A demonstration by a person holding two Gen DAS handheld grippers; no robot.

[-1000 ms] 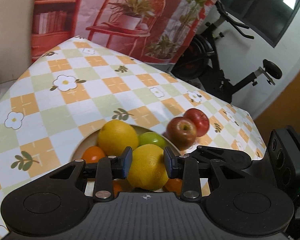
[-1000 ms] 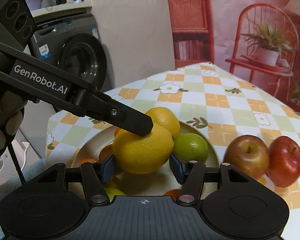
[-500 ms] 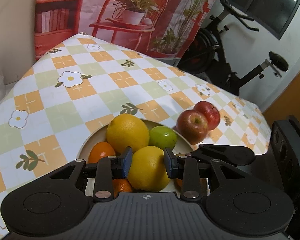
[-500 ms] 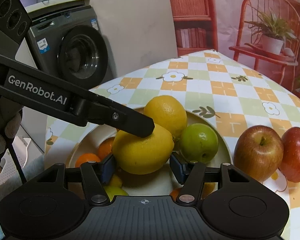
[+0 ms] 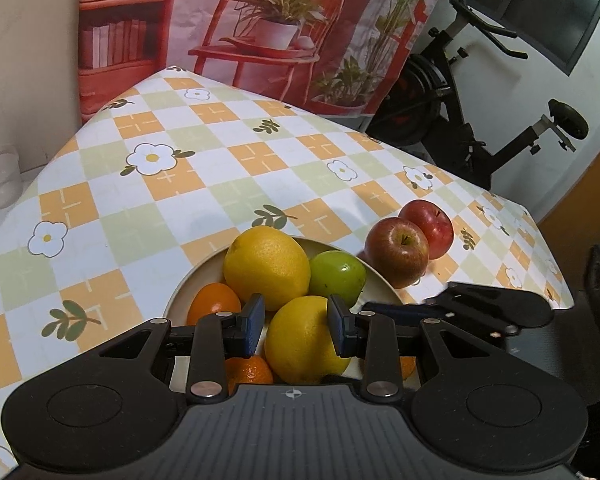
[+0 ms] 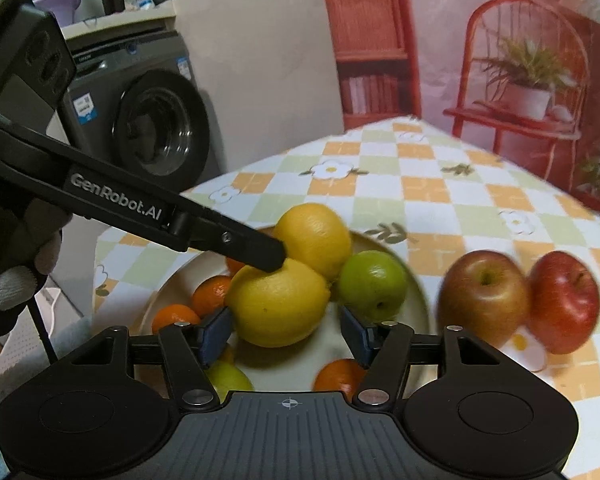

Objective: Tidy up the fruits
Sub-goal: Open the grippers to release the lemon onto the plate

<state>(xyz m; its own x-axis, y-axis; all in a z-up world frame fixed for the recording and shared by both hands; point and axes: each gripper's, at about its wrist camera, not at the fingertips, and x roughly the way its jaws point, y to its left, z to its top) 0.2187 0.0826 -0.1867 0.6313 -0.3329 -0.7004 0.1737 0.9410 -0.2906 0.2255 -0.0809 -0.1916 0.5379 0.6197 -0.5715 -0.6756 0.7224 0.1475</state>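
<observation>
- The table (image 5: 172, 208) wears a smooth, wipe-clean cloth in orange, green and white checks with printed flowers. It is flat and slick, so round fruit could roll on it.
- The plate (image 6: 288, 368) is pale, shallow and round with a low rim, and it already carries a heap of fruit. Sorting seems well along.
- The right gripper (image 6: 286, 332) has just been opening. Its blue pads stand moderately wide with the front lemon (image 6: 278, 304) between them, and the right-hand pad is clear of the peel. I judge this to be the release step.
- The left gripper (image 5: 296, 322) is narrow, with its black tip resting on top of that lemon. Whether it pinches or only steadies the fruit, I cannot tell.
- The front lemon is yellow, oval and pebbly-skinned. It sits on the plate, leaning against a second lemon (image 6: 316, 240).
- Next, the right gripper probably has to back straight out without nudging the pile.
- Two red apples (image 6: 482, 292) with glossy, firm skins touch each other on the table just beside the plate. They look like the fruit left to bring in.
- A smooth green fruit (image 6: 372, 280) lies on the plate against the lemons.
- Small dimpled oranges (image 6: 176, 318) fill the plate's near edge.
</observation>
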